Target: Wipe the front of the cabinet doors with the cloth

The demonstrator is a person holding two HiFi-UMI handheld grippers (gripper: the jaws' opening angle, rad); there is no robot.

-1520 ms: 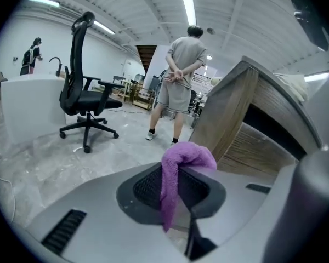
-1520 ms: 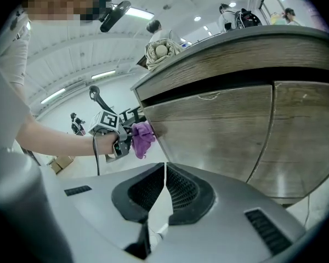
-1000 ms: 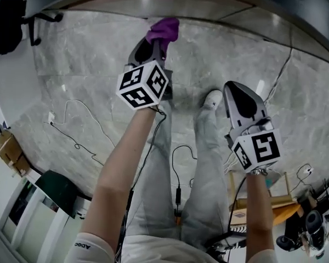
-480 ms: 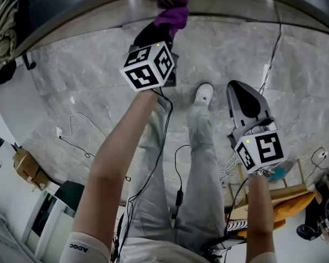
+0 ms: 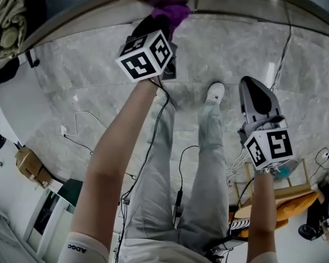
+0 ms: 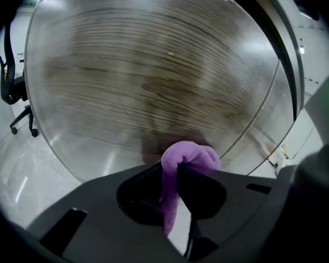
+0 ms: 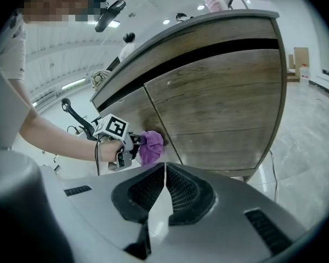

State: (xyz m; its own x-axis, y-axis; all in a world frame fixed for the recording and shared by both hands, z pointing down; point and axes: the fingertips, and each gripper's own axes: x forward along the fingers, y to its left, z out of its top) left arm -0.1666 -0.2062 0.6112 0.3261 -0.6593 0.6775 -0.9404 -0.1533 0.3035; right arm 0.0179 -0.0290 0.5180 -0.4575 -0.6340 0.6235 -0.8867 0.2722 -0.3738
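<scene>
Brought crumpled purple cloth [image 6: 189, 153], pinched tight in left gripper [image 6: 174, 171], up from over the floor onto lower front of brown wood-grain cabinet door [image 6: 153, 75]; kept right gripper [image 7: 164, 185] closed on nothing, well apart; judged wiping stroke just starting; next, hold pressure and sweep across panel.

A box [image 5: 28, 164] was seen far left of the shoe [image 5: 214, 92]; a cable [image 5: 285, 47] was strung to the shoe's right.
</scene>
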